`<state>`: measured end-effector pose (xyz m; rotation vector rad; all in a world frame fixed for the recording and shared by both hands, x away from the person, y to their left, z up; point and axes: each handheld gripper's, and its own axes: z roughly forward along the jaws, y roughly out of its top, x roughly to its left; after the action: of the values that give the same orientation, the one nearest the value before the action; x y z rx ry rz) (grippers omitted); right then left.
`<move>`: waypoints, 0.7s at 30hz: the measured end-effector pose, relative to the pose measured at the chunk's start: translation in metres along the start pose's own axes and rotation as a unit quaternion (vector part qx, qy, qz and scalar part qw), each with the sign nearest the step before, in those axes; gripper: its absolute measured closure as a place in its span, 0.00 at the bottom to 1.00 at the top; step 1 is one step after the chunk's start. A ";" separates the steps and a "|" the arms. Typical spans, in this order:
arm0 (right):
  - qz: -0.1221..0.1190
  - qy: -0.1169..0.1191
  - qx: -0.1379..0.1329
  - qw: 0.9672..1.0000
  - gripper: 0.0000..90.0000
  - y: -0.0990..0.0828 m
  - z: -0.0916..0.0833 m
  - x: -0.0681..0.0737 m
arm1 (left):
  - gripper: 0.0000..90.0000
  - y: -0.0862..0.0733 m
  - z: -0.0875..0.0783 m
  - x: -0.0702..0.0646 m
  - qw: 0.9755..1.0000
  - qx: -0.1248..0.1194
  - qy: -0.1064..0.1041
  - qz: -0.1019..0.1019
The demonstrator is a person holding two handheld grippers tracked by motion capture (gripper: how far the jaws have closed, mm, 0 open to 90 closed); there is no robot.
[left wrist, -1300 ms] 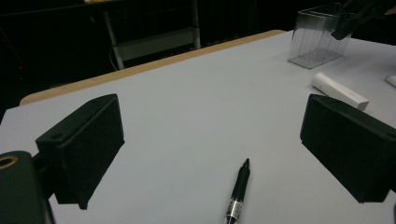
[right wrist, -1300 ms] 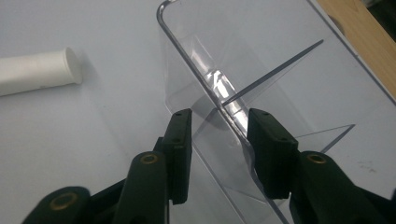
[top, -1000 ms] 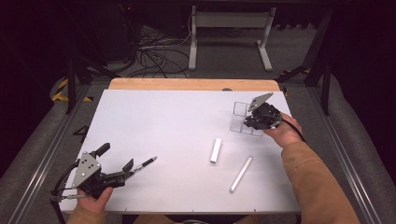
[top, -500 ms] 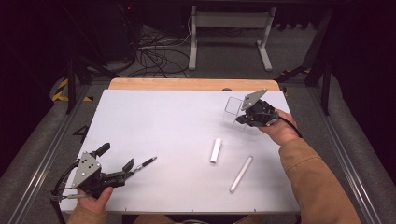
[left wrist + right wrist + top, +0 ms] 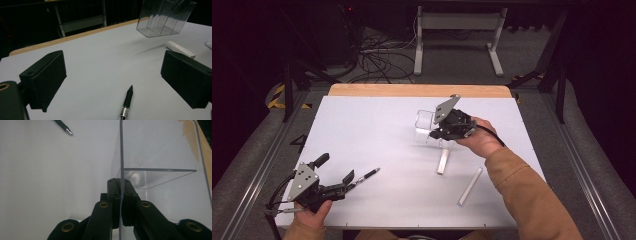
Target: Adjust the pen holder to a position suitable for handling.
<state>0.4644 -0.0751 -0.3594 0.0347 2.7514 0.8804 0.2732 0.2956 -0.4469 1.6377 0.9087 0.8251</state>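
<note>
Now the right gripper (image 5: 435, 134) has carried the clear organizer (image 5: 426, 126) leftward, lifted.

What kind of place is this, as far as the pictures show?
Probably a lab or recording workspace: a white table on a dark floor, loose cables behind it, and a metal desk frame further back.

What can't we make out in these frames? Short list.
- Clear organizer, high view: transparent and blurred; compartment count unclear.
- Same organizer, left gripper view: top cut off by the frame edge.
- Pen, left gripper view: label too small to read, rear end cut off at the bottom.
- Right gripper view: its arms hide the organizer's near base.
</note>
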 end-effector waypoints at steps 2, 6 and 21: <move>-0.003 0.004 0.001 1.000 0.98 0.003 0.003 0.002 | 0.08 0.000 0.000 0.000 1.000 0.001 0.000 0.001; -0.016 0.029 0.002 0.999 0.98 0.016 0.021 0.012 | 0.07 0.000 0.000 0.000 1.000 0.001 -0.001 0.000; -0.044 0.069 0.016 0.997 0.97 0.033 0.052 0.037 | 0.08 0.000 0.000 0.001 1.000 0.002 -0.002 0.006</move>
<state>0.4394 -0.0154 -0.3896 -0.1446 2.8695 0.8442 0.2738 0.2962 -0.4474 1.6491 0.8992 0.8285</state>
